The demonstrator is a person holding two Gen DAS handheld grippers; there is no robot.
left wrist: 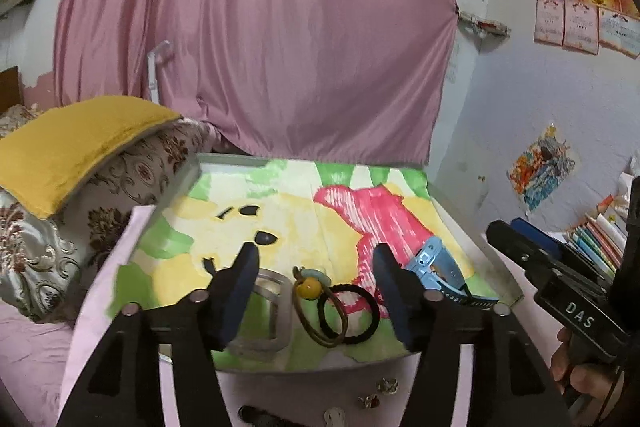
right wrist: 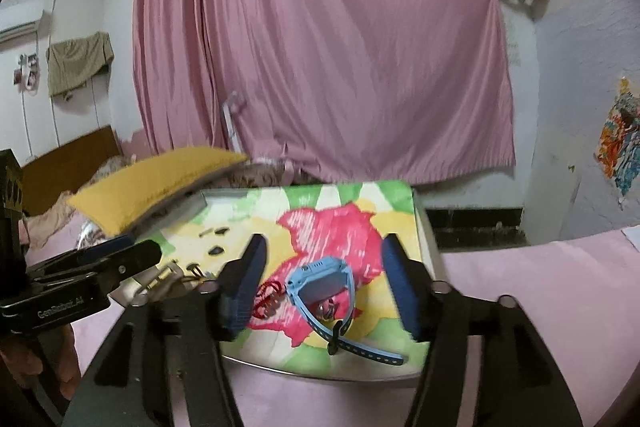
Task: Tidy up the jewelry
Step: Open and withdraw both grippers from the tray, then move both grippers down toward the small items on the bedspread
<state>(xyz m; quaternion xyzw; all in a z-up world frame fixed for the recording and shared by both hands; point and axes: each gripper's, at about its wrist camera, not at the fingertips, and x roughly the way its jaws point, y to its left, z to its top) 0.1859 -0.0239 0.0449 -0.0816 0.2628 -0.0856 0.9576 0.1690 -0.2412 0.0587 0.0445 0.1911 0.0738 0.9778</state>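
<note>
Blue watch [right wrist: 320, 287] lies on its side — strap trailing toward the camera; both claws apart, empty.

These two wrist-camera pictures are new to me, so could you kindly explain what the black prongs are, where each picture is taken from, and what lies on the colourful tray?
There is no robot here: a person holds a two-finger gripper in each hand, and a fisheye camera on each looks forward along its fingers. One picture comes from the left gripper, the other from the right gripper; the black prongs with blue pads are their fingers. Both grippers are open and hold nothing.

Below them sits a shallow tray lined with a green, yellow and pink painted sheet, resting on pink bedding. On it lie a light blue wristwatch, a black hair tie, a brown elastic with a yellow bead, a clear square-ish bangle and a red cord ornament. A few small pieces lie on the bedding nearer the camera, too blurred to identify.
</note>
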